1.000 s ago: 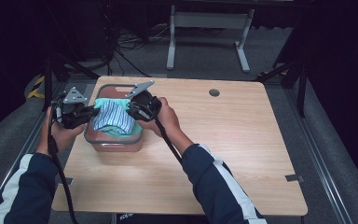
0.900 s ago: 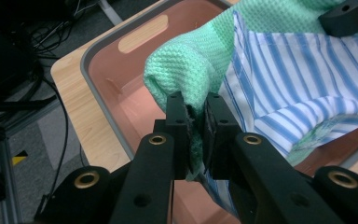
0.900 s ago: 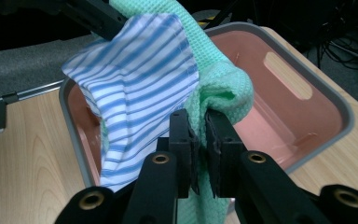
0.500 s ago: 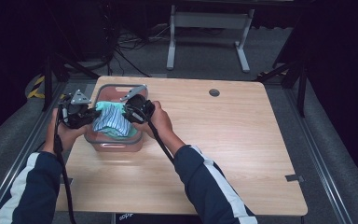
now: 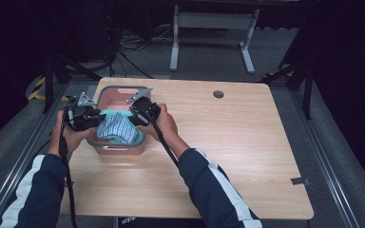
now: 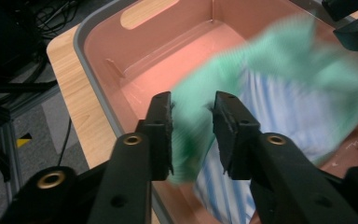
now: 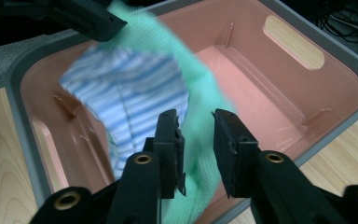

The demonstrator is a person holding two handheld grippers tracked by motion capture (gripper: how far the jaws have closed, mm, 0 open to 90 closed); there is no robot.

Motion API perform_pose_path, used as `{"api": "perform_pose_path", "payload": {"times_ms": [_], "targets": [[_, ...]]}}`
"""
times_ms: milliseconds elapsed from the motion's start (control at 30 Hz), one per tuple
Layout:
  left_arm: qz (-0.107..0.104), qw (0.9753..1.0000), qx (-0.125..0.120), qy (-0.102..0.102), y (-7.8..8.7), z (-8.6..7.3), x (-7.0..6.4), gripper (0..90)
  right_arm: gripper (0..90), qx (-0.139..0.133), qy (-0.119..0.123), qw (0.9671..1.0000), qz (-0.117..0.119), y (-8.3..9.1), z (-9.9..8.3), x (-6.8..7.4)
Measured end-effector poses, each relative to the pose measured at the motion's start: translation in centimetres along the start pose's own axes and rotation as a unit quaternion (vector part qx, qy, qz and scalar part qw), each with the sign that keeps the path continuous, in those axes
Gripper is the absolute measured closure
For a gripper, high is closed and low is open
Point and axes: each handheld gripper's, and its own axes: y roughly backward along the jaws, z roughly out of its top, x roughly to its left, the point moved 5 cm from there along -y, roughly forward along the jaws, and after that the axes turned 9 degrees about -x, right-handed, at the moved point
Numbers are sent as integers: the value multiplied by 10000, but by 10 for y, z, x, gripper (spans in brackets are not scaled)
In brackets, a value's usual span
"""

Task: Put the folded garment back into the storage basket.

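Note:
A cloth, green on one side and blue-and-white striped on the other (image 5: 118,127), hangs into a pink bin with a grey rim (image 5: 119,89) at the table's left. My left gripper (image 5: 96,119) is at the cloth's left edge, my right gripper (image 5: 134,118) at its right edge. In the left gripper view the jaws (image 6: 192,109) stand apart with the green hem (image 6: 186,140) loose between them, and the cloth (image 6: 279,93) is blurred against the sharp bin (image 6: 168,60). In the right gripper view the jaws (image 7: 196,126) are also apart around the green edge (image 7: 200,154).
The bin's floor (image 7: 261,79) is bare on the far side of the cloth, with handle slots in its end walls. A wooden table (image 5: 247,152) stretches to the right, with a cable hole (image 5: 218,94). The left gripper's jaws (image 7: 88,16) show across the bin.
The cloth has sunk lower into the bin and both hands have come down with it. The jaws no longer pinch the cloth tight.

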Motion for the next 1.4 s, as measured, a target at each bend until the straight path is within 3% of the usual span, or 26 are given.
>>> {"api": "perform_pose_path", "payload": {"times_ms": [133, 233, 467, 600, 1000, 1100, 1400], "targets": [[17, 9999, -129, 2, 4, 3, -5, 612, 686, 23, 18, 10000, -23, 3, -2, -3], [34, 9999, -95, -66, 7, 5, -10, 565, 663, 22, 62, 10000, -4, 7, -2, -3], [-105, 9988, -403, -244, 18, 14, -41, 510, 609, -44, 321, 9995, -58, 30, -9, -6], [-232, 9976, -500, -418, 21, 21, -59, 493, 578, -25, 478, 9987, -155, 49, -15, -11], [-586, 9936, -787, -559, 19, 36, -109, 440, 516, 35, 542, 9976, -437, 106, -42, -30], [-633, 9928, -837, -578, 18, 38, -118, 421, 513, 120, 555, 9970, -531, 118, -51, -34], [-783, 9902, -731, -895, 14, 41, -138, 378, 479, 225, 656, 9954, -666, 153, -72, -43]]}}
